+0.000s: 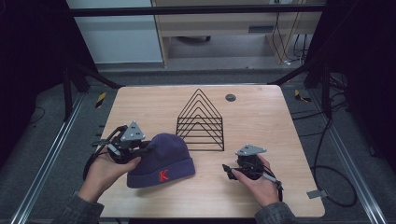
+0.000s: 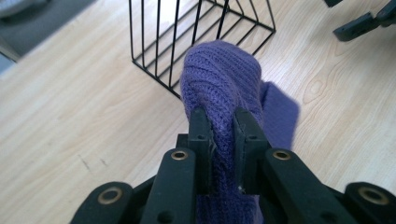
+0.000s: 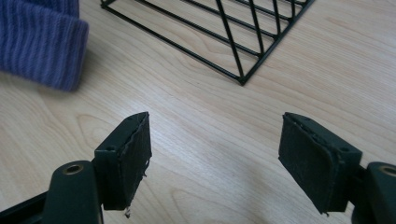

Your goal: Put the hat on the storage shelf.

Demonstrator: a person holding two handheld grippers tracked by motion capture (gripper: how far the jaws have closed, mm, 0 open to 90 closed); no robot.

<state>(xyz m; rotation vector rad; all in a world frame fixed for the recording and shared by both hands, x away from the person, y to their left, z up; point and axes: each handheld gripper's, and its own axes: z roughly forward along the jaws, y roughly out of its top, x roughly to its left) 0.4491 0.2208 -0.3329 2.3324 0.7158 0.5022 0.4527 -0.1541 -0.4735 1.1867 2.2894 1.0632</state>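
The purple knitted beanie with a red K [image 1: 161, 161] lies lower left of centre on the table, pinched by the left gripper [image 2: 223, 122]; the right gripper [image 3: 215, 154] gapes empty. That thin fold might slip, snagging the black wire rack [image 1: 201, 122].

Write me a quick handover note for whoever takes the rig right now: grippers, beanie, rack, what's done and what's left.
Left gripper: shut on a fold of the purple beanie, at its crown end.
Right gripper: open, holding nothing, over bare table right of the beanie.
Beanie lies on the table in front of the black wire rack, red K facing up.
Done: beanie gripped.
Left: probably lifting it toward the rack; nothing is on the rack yet.
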